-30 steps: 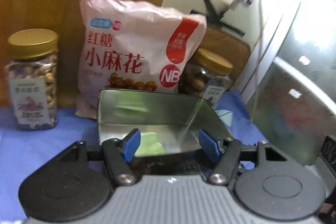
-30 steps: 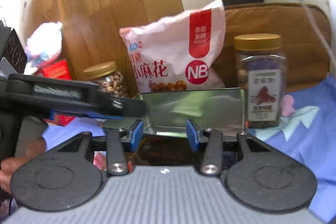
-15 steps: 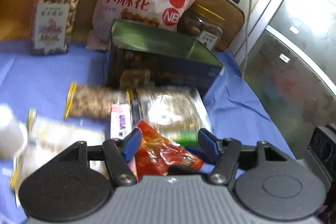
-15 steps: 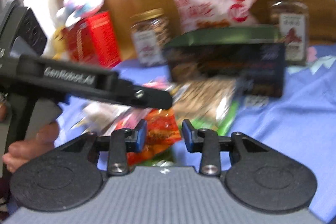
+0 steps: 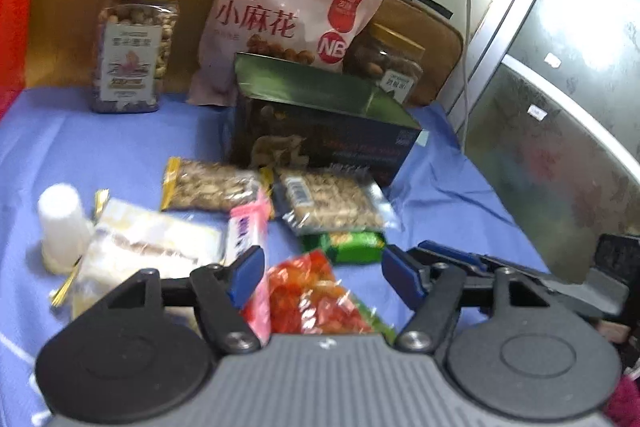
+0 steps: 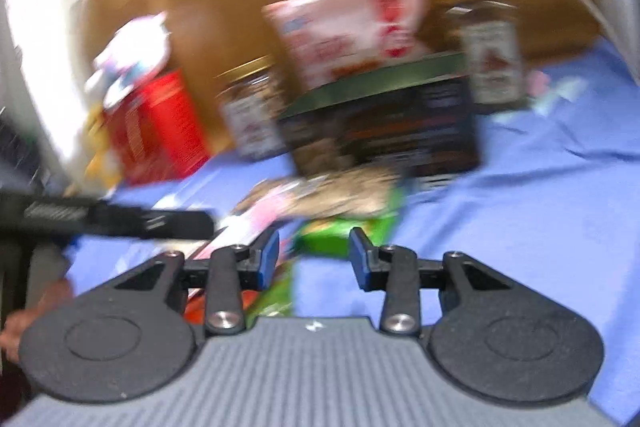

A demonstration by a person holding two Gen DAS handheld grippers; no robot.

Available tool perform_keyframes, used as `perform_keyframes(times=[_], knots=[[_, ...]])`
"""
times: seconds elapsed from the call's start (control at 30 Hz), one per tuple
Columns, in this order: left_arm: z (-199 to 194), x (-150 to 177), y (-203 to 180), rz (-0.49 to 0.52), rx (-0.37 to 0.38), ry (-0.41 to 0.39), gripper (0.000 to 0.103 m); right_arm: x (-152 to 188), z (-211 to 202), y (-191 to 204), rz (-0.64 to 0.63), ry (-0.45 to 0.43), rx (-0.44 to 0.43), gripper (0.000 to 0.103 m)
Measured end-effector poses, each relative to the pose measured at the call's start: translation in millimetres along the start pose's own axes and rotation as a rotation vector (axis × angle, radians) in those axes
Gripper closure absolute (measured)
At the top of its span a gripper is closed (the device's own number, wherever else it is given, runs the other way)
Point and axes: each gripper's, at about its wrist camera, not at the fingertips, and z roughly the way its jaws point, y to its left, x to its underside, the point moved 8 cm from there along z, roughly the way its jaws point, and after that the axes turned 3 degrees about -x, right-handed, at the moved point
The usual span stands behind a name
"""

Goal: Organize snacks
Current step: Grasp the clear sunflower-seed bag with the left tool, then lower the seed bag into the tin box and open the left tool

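A dark tin box [image 5: 320, 123] with an open top stands on the blue cloth, also blurred in the right wrist view [image 6: 384, 131]. Before it lie loose snack packs: two nut packs [image 5: 212, 187] [image 5: 332, 203], a green pack [image 5: 348, 241], a pink stick [image 5: 248, 227], a white pack [image 5: 152, 243] and a red-orange candy bag [image 5: 312, 299]. My left gripper [image 5: 322, 273] is open and empty above the candy bag. My right gripper [image 6: 314, 259] is open and empty just short of the green pack [image 6: 340, 231].
A pink bag [image 5: 288, 15] and two gold-lidded jars [image 5: 134, 43] [image 5: 384, 59] stand behind the box against a wooden board. A white cup [image 5: 60, 223] sits left. A red box [image 6: 156, 127] stands far left. A metal cabinet [image 5: 560, 107] is at the right.
Both grippers have pulled back from over the tin box and tilted down toward the loose packs in front of it. Both stayed open and empty.
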Motion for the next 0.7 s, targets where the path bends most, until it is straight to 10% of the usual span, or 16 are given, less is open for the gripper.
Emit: perform_keyframes(times=[0.47,0.6,0.7], knots=[[81,-28,10,-0.121,0.027,0.098,0.022,-18,44,-58,0.235,0.045,-0.019,0.065],[86,-28,11,-0.107,-0.019,0.098,0.067,-17,42,-57,0.232,0.035,-0.045,0.088],[82,-25,8,-0.108,-0.022,0.095,0.071,-17,36,-54,0.209,0.015,-0.027,0.090]])
